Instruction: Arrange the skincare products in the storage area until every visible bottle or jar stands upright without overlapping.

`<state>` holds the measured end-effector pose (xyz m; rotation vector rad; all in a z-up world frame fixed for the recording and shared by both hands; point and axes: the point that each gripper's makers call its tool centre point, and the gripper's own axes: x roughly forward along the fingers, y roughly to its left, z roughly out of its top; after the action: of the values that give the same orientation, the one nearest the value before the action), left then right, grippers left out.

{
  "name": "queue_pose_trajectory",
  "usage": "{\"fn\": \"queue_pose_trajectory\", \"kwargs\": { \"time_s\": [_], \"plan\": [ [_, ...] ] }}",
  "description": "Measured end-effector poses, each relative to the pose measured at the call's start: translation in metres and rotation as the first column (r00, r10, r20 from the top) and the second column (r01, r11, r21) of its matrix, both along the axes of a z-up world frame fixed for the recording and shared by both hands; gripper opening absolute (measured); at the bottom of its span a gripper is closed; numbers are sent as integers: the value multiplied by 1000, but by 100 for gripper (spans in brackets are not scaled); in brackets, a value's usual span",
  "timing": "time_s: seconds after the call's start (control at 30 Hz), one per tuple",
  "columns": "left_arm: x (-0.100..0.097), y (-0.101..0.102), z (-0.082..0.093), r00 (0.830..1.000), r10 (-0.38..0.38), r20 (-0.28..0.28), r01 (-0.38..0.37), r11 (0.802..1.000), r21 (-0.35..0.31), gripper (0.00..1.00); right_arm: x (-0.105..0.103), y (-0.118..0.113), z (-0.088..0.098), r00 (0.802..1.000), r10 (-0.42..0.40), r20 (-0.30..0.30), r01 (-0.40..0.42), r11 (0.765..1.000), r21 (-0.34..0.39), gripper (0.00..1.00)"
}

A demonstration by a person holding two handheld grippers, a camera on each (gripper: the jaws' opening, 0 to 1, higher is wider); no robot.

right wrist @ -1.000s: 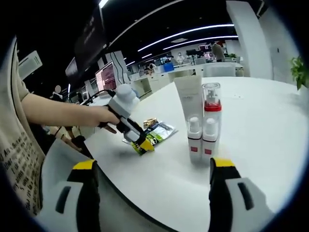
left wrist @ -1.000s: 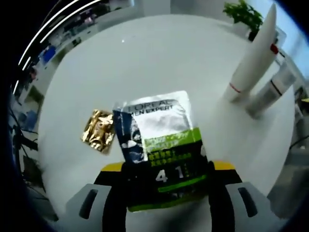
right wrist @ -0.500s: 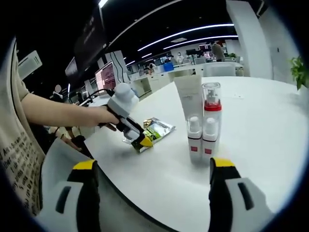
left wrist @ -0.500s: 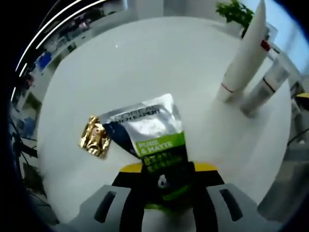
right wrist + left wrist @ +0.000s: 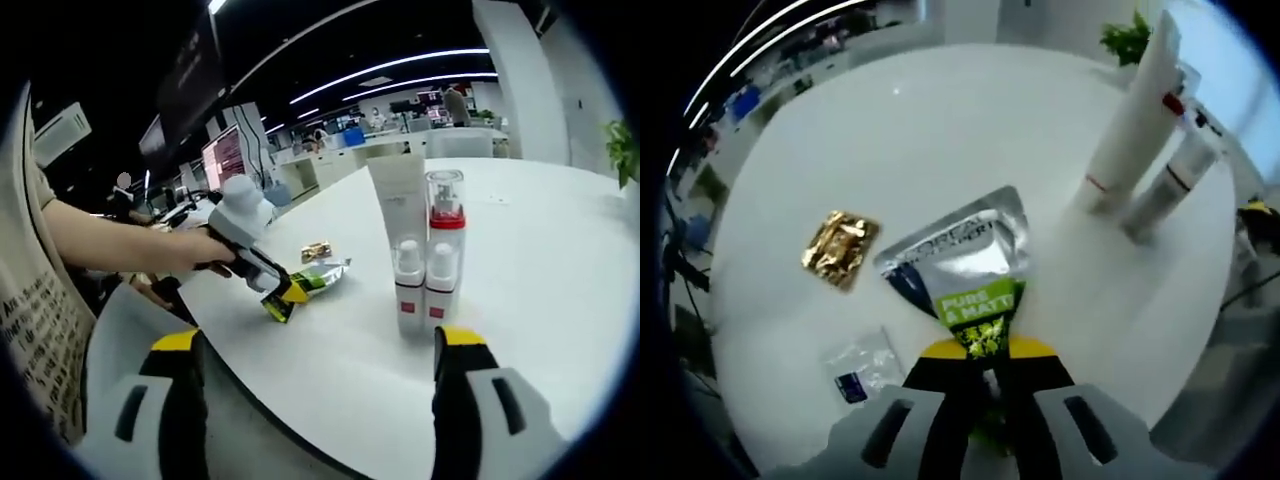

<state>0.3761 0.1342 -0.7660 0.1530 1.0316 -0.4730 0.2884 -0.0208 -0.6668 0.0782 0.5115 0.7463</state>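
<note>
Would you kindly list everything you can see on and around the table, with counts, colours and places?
Silver and green foil sachet: 1, clamped at its green end by the left gripper.
Gold foil packet: 1, flat on the table beside the sachet.
Small clear plastic packet: 1, dark label, near the table edge.
White tube: 1, upright, in the bottle cluster.
Clear-capped bottle with red collar: 1, upright beside the tube.
Small white pump bottles: 2, red band, in front.
Round white table: 1.
Green plant: 1, far edge.
Left gripper: shut on sachet.
Right gripper: open, holding nothing.
Person's hand: holding left gripper.
</note>
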Motion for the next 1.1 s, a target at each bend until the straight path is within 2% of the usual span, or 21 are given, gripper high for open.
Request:
{"fn": "queue_pose_trajectory", "kwargs": {
  "time_s": [0.47,0.53,0.57,0.7,0.93,1.1],
  "plan": [
    [-8,-13,35,997,16,76,-8,995,-104,5,-2,4,0,1000,23,8,-23,1000,-14,94],
    [-10,-21,44,995,1,103,16,986,-166,5,-3,5,0,1000,30,9,-30,999,-17,94],
    [-13,-19,45,995,22,92,-6,986,-169,5,-3,5,-1,999,35,10,-34,999,-21,94],
    [-19,-17,51,994,20,108,-2,986,-165,5,-3,6,-2,999,44,14,-43,999,-30,93],
    [-30,-17,62,991,34,132,-6,977,-213,6,-5,7,-2,998,60,22,-59,998,-38,93],
    [-42,-15,70,988,24,150,11,974,-228,6,-3,2,3,999,35,35,-34,999,-12,94]
  ]
}}
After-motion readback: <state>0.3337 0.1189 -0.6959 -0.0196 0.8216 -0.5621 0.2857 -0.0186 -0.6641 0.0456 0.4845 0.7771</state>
